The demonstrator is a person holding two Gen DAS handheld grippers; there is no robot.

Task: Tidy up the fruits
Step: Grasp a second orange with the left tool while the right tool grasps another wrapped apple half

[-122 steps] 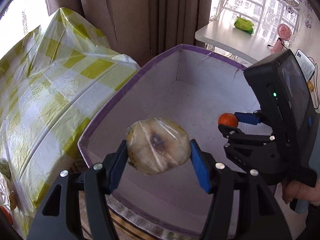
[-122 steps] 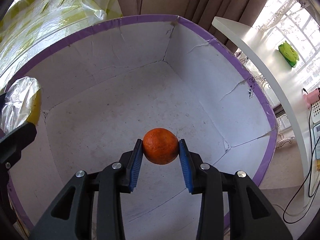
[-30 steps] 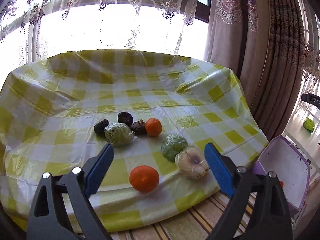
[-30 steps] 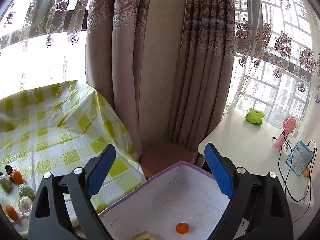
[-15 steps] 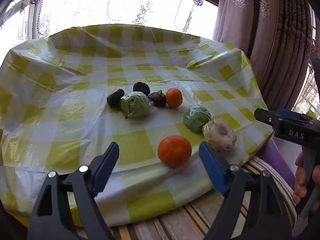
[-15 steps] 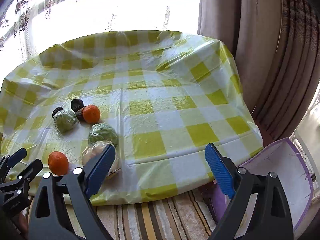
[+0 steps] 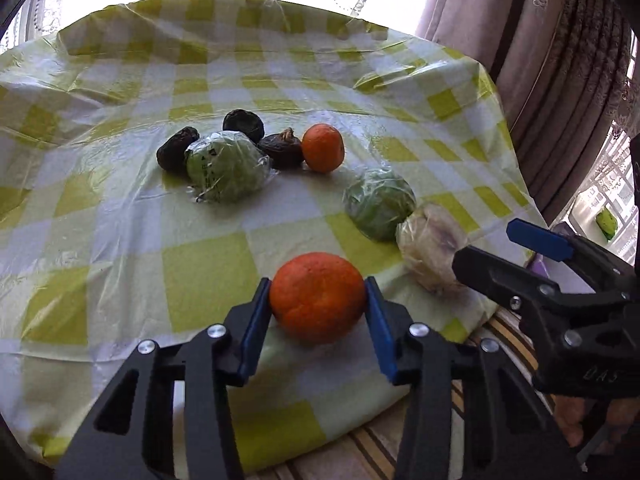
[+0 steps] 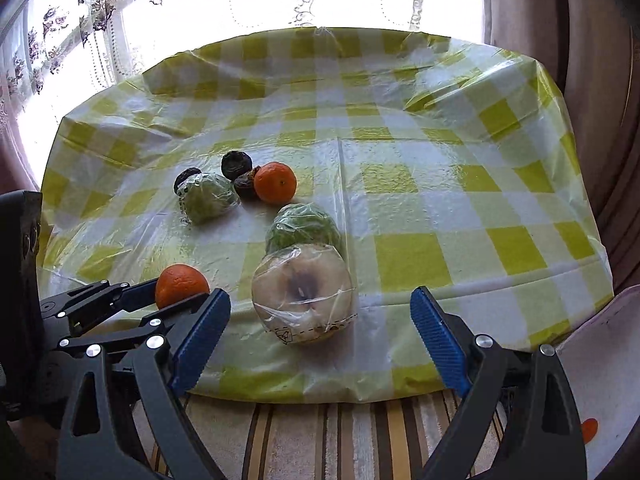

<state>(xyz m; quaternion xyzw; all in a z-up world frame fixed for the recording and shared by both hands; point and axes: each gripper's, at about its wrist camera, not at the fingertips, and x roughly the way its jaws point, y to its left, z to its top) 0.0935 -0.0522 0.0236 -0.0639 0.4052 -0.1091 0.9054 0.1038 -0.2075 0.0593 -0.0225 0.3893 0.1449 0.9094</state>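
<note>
Closing on the round orange tangerine (image 7: 318, 297) at the near edge of the worktop (image 7: 120, 216), your left hand-held gripper (image 7: 318, 322) has both blue pads against its sides; the peel is soft and light, so squeeze gently across the middle. To its right, your right hand-held gripper (image 8: 320, 326) stands wide apart around the pale, cling-wrapped round fruit (image 8: 303, 292). That film and the glossy yellow-checked plastic cloth look slippery.
</note>
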